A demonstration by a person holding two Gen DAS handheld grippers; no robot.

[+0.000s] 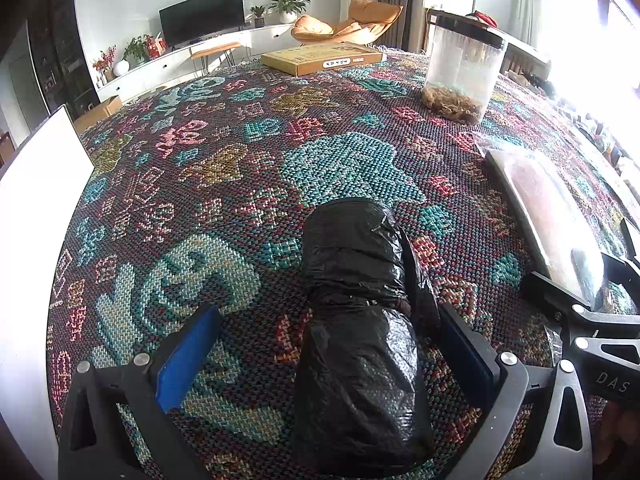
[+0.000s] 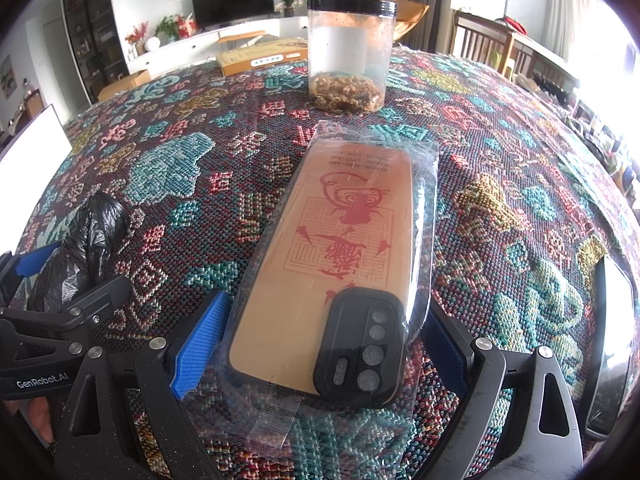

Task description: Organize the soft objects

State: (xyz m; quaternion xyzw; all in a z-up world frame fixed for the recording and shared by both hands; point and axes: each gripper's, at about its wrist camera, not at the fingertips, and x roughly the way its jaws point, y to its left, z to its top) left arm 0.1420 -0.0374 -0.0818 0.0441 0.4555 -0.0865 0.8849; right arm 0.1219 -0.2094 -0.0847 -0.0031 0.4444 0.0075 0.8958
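Lay on a woven patterned cloth (image 1: 248,152) covering the table, with broad bare cloth ahead of both grippers and the far edge well beyond. Stood at the far side: a flat cardboard box (image 1: 322,58) near the edge and a clear jar (image 2: 350,54) with a black lid and brownish stuff at its bottom, straight ahead of the right gripper. Leaned at the left edge: a white board (image 1: 40,184). Showed behind: a living room with a dark television (image 1: 202,16), potted plants, an orange lounge chair (image 1: 348,24), and wooden chairs by a bright window at right. Rested between the spread fingers of the left gripper (image 1: 328,356): a black plastic bag roll (image 1: 360,320), lengthwise, hard against the right pad, clear of the blue left pad (image 1: 188,356); open, not clamped. Lay between the fingers of the right gripper (image 2: 320,354): a phone case (image 2: 340,256) sealed in a clear sleeve, orange with a red print and a black camera block, long axis pointing toward the jar. Sat wide apart around the sleeve, pads at its edges; whether pressing on it, cannot tell. Held side by side, low over the cloth, close to each other.
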